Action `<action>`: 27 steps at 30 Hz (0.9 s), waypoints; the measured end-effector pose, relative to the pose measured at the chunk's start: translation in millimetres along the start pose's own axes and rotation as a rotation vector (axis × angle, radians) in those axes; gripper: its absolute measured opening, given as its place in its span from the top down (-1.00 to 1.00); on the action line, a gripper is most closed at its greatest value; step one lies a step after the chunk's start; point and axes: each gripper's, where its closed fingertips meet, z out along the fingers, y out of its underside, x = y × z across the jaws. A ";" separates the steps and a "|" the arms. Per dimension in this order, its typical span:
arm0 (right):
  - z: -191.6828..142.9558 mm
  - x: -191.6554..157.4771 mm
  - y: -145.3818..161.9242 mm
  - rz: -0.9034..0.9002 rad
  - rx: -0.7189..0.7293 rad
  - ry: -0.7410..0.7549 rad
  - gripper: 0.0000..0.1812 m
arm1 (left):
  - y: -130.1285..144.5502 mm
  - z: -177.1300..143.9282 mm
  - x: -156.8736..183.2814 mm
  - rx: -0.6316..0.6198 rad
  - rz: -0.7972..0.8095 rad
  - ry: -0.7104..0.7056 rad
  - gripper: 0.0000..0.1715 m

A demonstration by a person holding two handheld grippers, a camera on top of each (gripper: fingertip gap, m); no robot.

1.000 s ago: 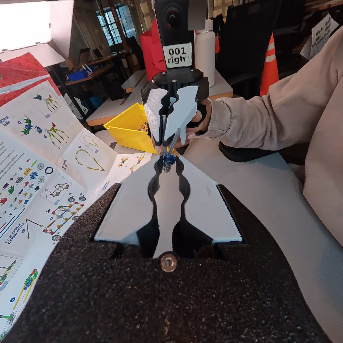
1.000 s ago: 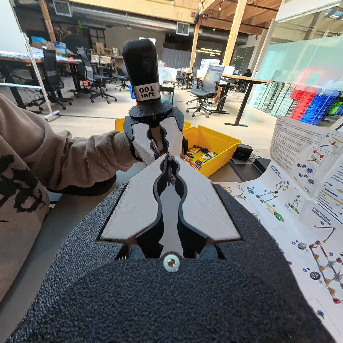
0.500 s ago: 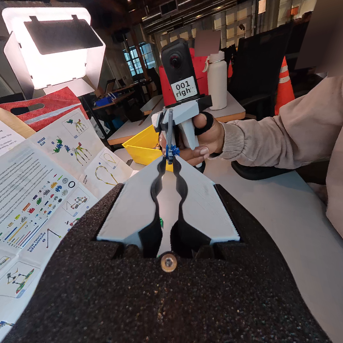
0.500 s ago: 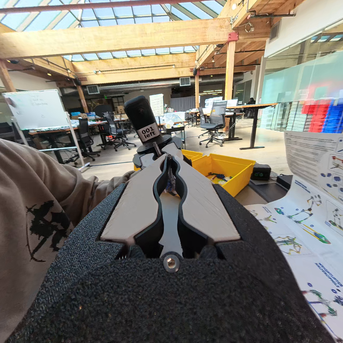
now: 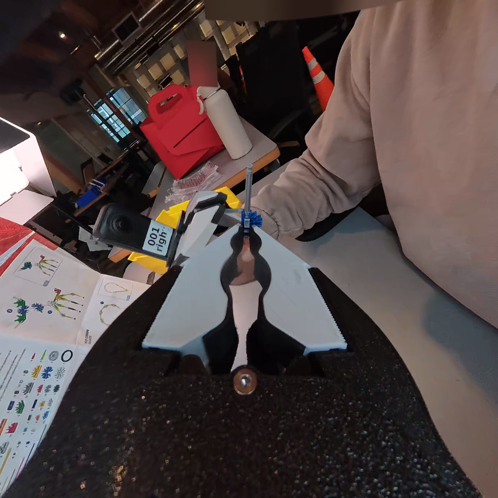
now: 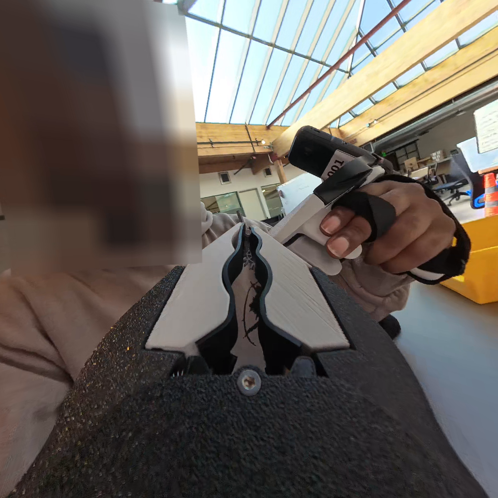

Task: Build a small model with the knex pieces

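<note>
Left hand-held gripper (image 5: pixel 246 234) pinches a blue toothed connector (image 5: pixel 251 218) at its tips, jaws narrow and closed on the piece. One grey rod (image 5: pixel 248 186) stands up toward 12 o'clock out of the connector, long axis vertical. I hold the right hand-held gripper (image 5: pixel 213 213) at 10 o'clock from my left tips, lying nearly horizontal, its jaws closed on a second short grey rod (image 5: pixel 232 213) that runs sideways into the connector. From the right wrist view, right hand-held gripper (image 6: pixel 247 235) is narrow, a thin grey rod tip just showing; connector not clear there. My left hand (image 6: pixel 390 229) grips the handle at 2 o'clock. Yellow bin (image 5: pixel 172 215) and instruction sheet (image 5: pixel 54 310) sit on the surface (image 5: pixel 377 269).
</note>
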 end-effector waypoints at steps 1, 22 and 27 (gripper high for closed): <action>-0.4 0.5 -1.4 -0.021 0.022 -0.007 1.00 | 0.0 -0.4 -0.6 0.002 -0.003 -0.002 0.98; -410.7 -80.1 -51.3 -0.077 -0.838 2.421 0.96 | 93.7 -22.7 -87.1 -0.142 -0.503 -0.370 0.97; -446.3 -107.7 -51.2 -0.057 -0.771 2.529 0.52 | 108.1 -15.3 -84.1 -0.199 -0.555 -0.370 0.98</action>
